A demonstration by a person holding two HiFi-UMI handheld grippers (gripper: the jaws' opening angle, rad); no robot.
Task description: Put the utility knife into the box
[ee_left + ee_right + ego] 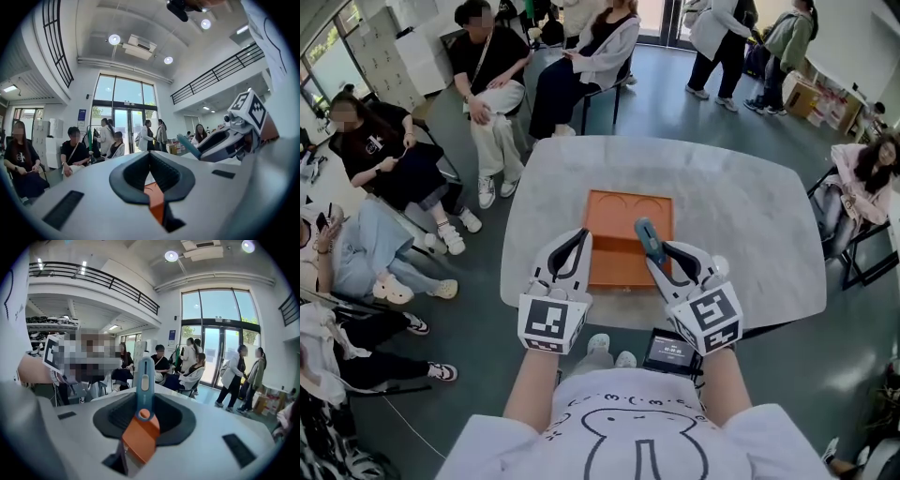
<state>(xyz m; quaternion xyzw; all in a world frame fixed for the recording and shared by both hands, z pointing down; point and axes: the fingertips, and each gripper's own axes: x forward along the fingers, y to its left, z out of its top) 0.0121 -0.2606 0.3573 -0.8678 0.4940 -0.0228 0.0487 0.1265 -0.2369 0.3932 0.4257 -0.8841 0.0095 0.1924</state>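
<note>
An orange box [614, 246] lies open on the white table [741, 216], with two round hollows at its far end. My right gripper [655, 253] is shut on a blue utility knife [645, 233] and holds it over the box's right half, the knife pointing away from me. In the right gripper view the knife [145, 379] stands upright between the dark pads [168, 416]. My left gripper [581, 234] hovers at the box's left edge, jaws together, nothing in them. From the left gripper view the right gripper [233, 136] and knife [188, 145] show at the right.
Several people sit on chairs [598, 94] to the left of and behind the table, others stand at the back right. The table's near edge [619, 323] is close to my body. A small black device with a screen [671, 352] hangs at my waist.
</note>
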